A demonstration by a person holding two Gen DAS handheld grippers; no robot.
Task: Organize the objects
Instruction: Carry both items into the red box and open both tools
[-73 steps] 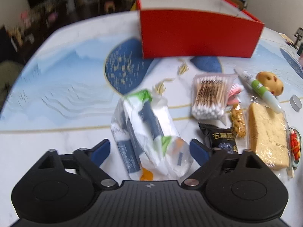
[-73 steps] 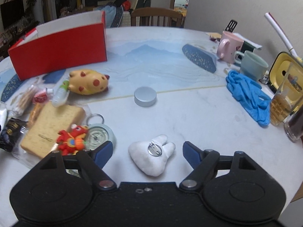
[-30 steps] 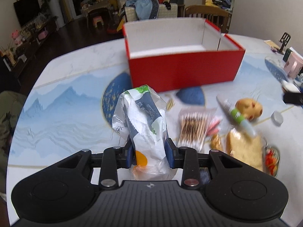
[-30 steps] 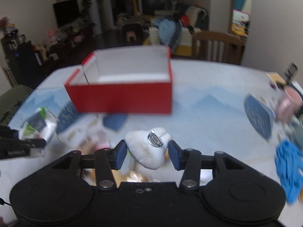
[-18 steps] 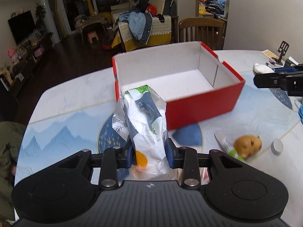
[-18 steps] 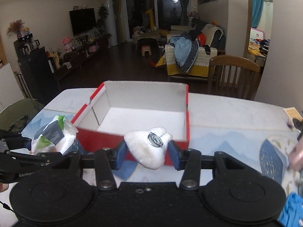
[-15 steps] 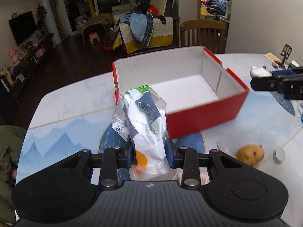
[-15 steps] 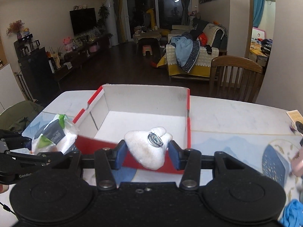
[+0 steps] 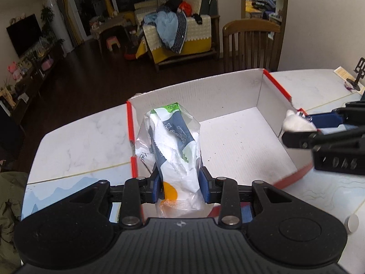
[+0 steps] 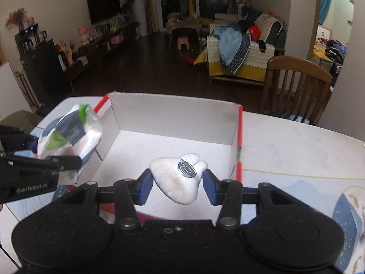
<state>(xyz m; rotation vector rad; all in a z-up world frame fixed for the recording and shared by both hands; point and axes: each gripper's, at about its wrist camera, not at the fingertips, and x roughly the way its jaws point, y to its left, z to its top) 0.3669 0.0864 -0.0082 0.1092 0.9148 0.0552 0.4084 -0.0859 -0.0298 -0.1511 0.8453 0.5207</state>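
My left gripper [image 9: 180, 186] is shut on a crinkled plastic snack bag [image 9: 173, 146], white with dark blue and green print, and holds it over the left part of an open red box [image 9: 230, 96] with a white inside. My right gripper [image 10: 176, 182] is shut on a white plush badge [image 10: 176, 182] with a metal pin on its back and holds it over the box's near edge [image 10: 238, 169]. Each gripper shows in the other's view: the right one [image 9: 298, 125] over the box's right wall, the left one [image 10: 66, 137] at the box's left wall.
The box stands on a white marble table [image 9: 77, 137] with a blue mountain print. A small silver lid [image 9: 351, 222] lies at the right edge of the left wrist view. A wooden chair [image 10: 298, 84] stands behind the table.
Both grippers have moved forward with their loads and now hang over the box's open top; the box looks larger and closer in both views.
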